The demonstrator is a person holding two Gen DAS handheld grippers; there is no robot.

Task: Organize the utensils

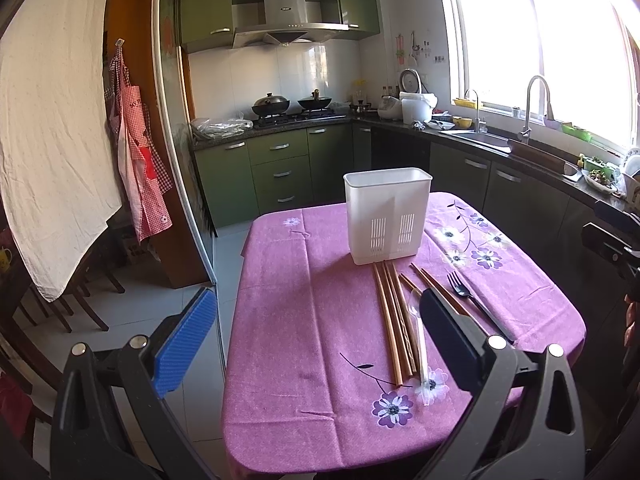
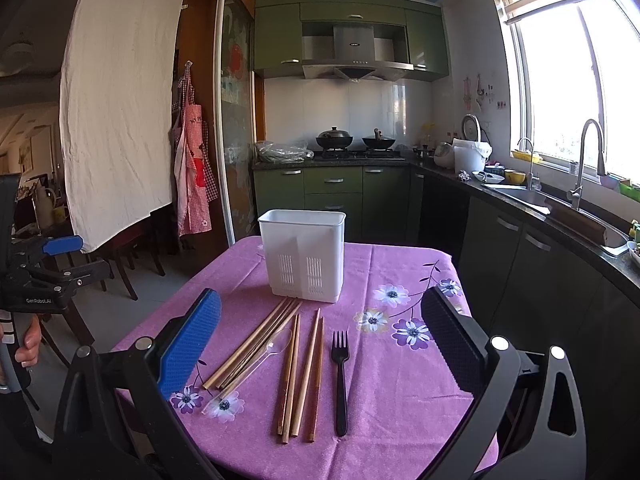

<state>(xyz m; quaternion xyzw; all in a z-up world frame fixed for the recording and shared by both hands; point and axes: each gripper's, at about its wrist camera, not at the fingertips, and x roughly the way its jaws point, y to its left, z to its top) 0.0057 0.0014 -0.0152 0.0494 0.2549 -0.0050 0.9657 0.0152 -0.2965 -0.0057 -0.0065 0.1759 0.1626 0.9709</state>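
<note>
Left gripper (image 1: 316, 332) fingers spread wide, holding nothing; it hangs off the table's (image 2: 384, 412) left edge, blue pad over the floor, black pad above the utensils. Right gripper (image 2: 320, 344) also wide and empty, hovering straight over the utensil row.

Left to right in the right wrist view: a bundle of pale chopsticks (image 2: 252, 346) fanned diagonally, tips toward the white holder (image 2: 302, 254); a clear plastic spoon (image 2: 256, 368) lying over the bundle, bowl toward the holder; two pairs of darker chopsticks (image 2: 300, 376) running near-far; a black fork (image 2: 340, 380), tines toward the holder, handle toward the camera. All lie flat on the purple cloth, in front of the holder, which stands upright and looks empty, though its inside is not shown.

Key relation: long axes run roughly along the right gripper's view direction, so its fingers already straddle them crosswise. Fork and darker chopsticks sit between the right fingers; right is nearer. Left gripper is nearer the pale bundle and spoon, which lie to its right.

Nothing sorted yet, by my read.
</note>
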